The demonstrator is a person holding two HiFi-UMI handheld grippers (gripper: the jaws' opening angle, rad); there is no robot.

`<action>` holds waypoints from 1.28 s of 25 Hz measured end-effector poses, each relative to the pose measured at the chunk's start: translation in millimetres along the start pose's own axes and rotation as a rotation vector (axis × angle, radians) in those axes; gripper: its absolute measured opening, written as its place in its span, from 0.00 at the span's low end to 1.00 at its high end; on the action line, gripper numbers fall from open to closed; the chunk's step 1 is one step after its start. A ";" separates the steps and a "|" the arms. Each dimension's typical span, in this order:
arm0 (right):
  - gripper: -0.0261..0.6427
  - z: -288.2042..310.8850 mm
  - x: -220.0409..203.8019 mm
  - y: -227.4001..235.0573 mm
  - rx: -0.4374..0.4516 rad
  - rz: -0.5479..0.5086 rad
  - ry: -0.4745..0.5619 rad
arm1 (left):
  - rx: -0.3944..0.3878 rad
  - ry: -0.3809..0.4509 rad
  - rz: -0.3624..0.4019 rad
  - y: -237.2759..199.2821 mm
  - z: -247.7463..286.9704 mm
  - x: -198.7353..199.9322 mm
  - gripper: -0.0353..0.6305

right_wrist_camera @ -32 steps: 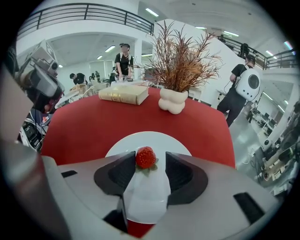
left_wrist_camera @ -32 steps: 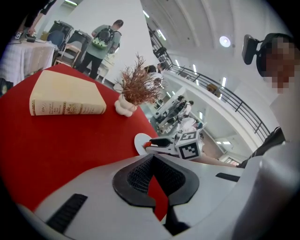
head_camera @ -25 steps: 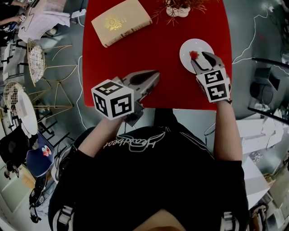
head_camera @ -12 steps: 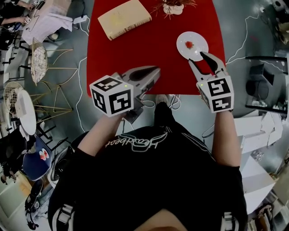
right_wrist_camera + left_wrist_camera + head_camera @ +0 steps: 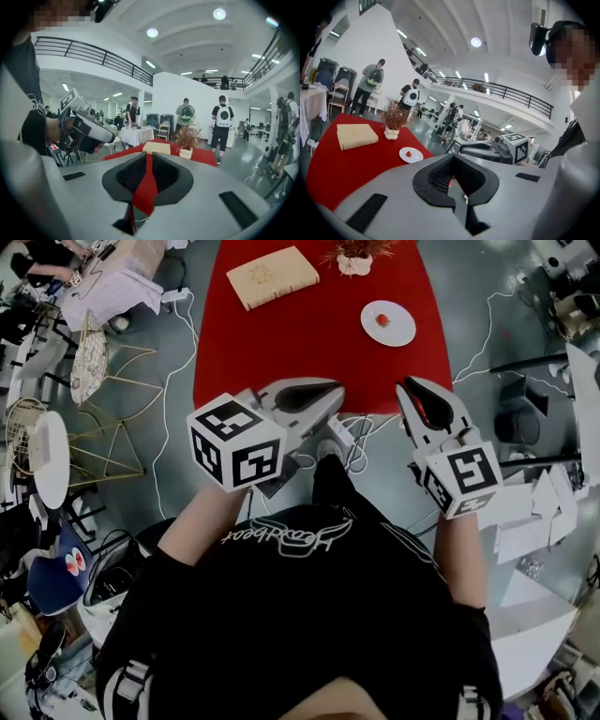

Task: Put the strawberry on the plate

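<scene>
The strawberry point(image 5: 382, 319) lies on the small white plate point(image 5: 401, 329) near the right edge of the red table point(image 5: 281, 343); the left gripper view also shows this strawberry point(image 5: 408, 153) on its plate point(image 5: 417, 157). My right gripper point(image 5: 410, 388) hangs off the table's near edge, well short of the plate. Its jaws are closing with a gap still open and nothing between them. In the right gripper view the plate is hidden behind that gripper point(image 5: 149, 161). My left gripper point(image 5: 323, 395) is level with the table edge, shut and holding nothing, as its own view point(image 5: 452, 164) confirms.
A tan book point(image 5: 273, 277) and a small vase of dried twigs point(image 5: 354, 261) sit at the table's far end. Cables point(image 5: 352, 442) trail on the floor under the grippers. Wire chairs point(image 5: 89, 362) stand left, white boxes point(image 5: 539, 512) right. People point(image 5: 221, 124) stand beyond the table.
Both grippers and the view have drawn back from the table. The right gripper left the plate with the strawberry lying on it, and its jaws have narrowed.
</scene>
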State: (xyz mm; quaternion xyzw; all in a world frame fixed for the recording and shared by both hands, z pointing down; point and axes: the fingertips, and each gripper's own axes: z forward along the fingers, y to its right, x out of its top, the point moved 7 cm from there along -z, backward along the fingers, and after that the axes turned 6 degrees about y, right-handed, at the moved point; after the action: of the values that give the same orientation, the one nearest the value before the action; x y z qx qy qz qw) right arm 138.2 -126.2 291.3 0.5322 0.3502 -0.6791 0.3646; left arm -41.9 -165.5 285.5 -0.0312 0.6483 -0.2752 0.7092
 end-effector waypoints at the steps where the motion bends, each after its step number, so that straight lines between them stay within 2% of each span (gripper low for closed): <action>1: 0.09 -10.9 3.2 -11.3 0.010 0.015 0.012 | -0.007 0.003 0.013 11.9 -7.3 -1.2 0.06; 7: 0.06 -60.0 18.2 -67.7 0.097 0.123 0.077 | -0.030 0.033 0.087 67.7 -46.9 -6.4 0.06; 15: 0.05 -96.0 16.3 -104.1 0.136 0.222 0.112 | -0.040 0.027 0.105 106.7 -79.6 -27.2 0.06; 22: 0.05 -107.2 6.4 -119.4 0.138 0.218 0.098 | -0.025 0.036 0.111 115.8 -93.4 -41.5 0.06; 32: 0.05 -94.1 10.8 -129.7 0.169 0.196 0.091 | -0.027 0.046 0.111 112.1 -100.5 -39.0 0.06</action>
State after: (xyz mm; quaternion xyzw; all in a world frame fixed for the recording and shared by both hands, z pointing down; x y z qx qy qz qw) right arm 67.8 17.1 274.4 0.6230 0.2543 -0.6424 0.3667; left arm -97.1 -22.4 259.9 0.0017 0.6689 -0.2275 0.7077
